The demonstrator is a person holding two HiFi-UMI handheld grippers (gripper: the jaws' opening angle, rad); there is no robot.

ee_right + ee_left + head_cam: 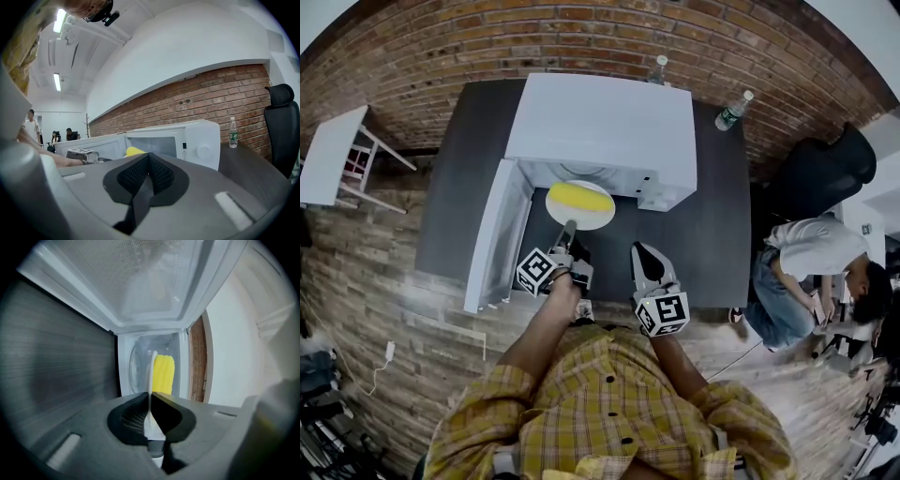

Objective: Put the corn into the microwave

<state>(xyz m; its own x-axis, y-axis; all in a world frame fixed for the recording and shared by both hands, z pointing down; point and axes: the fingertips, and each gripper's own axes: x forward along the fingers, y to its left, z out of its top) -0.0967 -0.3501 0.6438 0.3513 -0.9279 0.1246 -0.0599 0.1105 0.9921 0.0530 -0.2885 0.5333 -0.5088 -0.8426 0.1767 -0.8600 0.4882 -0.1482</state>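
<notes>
Brick wall backs the dark tabletop (pixel 712 234). In the head view, your left gripper (pixel 569 234) holds the plate (pixel 581 219) of corn (pixel 578 196) at the open microwave (pixel 609 122) mouth. In the left gripper view, the fingers are clamped on the plate rim, with the corn ahead, crosswise. In the right gripper view, your right gripper (pixel 149 159) has its fingers together, empty.

Yellow corn (pixel 579 196), white plate (pixel 596 218), white microwave (pixel 609 122), dark grey table (pixel 473 178), red-brown brick wall (pixel 441 42), yellow plaid shirt (pixel 609 394), black office chair (pixel 825 169).
</notes>
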